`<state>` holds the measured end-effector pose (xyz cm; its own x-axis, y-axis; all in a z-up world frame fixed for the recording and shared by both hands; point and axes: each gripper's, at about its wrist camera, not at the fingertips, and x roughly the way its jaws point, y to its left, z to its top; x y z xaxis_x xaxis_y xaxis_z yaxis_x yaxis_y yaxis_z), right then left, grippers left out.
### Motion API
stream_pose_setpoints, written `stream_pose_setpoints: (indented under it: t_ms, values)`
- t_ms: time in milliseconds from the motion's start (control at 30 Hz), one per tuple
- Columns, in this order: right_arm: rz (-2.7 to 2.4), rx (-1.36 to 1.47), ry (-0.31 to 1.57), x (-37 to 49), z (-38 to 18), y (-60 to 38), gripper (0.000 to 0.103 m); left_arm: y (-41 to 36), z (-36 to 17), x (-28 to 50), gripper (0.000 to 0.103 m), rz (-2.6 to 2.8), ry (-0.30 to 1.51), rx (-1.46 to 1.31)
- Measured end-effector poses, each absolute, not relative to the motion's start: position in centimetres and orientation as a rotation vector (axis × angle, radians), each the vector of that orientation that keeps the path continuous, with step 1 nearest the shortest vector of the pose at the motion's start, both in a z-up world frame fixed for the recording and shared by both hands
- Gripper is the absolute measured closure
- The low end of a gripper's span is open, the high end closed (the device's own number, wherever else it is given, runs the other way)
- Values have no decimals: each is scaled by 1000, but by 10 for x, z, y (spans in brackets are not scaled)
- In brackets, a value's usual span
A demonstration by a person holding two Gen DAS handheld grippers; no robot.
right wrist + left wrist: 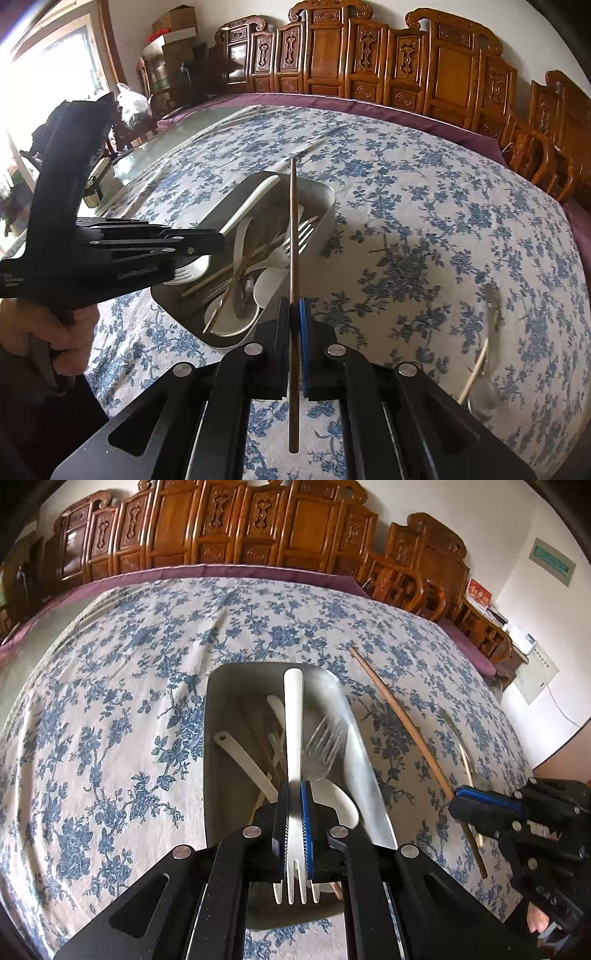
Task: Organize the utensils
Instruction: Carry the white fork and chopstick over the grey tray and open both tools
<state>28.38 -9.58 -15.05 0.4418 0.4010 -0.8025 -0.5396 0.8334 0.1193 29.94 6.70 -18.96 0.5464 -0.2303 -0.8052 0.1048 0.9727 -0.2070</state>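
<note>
My left gripper (294, 794) is shut on a white plastic fork (293, 716). Its handle reaches forward over the metal tray (211, 716) and its tines point back at the camera. Inside the tray lie white spoons (243, 757), forks and pale chopsticks. My right gripper (294, 306) is shut on a brown chopstick (293, 229) that runs along its fingers, just right of the tray (328, 195). In the left wrist view that gripper (460, 801) and the chopstick (399, 716) sit right of the tray. The right wrist view shows the left gripper (219, 242) over the tray's left side.
A blurred spoon-like utensil (480, 365) lies on the floral tablecloth (424, 221) to the right, also in the left wrist view as a utensil (466, 757). Carved wooden chairs (221, 528) line the far edge. A hand (62, 332) holds the left gripper's handle.
</note>
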Motion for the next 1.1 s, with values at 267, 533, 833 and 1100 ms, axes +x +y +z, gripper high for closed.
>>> stream_pose_setpoints:
  t_ms: [267, 533, 833, 1100]
  values:
    - [587, -152, 954, 289, -154, -91, 97, 74, -195, 305, 97, -148, 990, -139]
    - [600, -130, 946, 296, -150, -76, 97, 92, -174, 295, 81, -107, 930, -140]
    - [618, -98, 951, 312, -155, -41, 97, 121, -154, 286, 55, -24, 858, -120]
    - [594, -75, 978, 323, -172, -24, 97, 142, -145, 284, 55, 19, 830, -123]
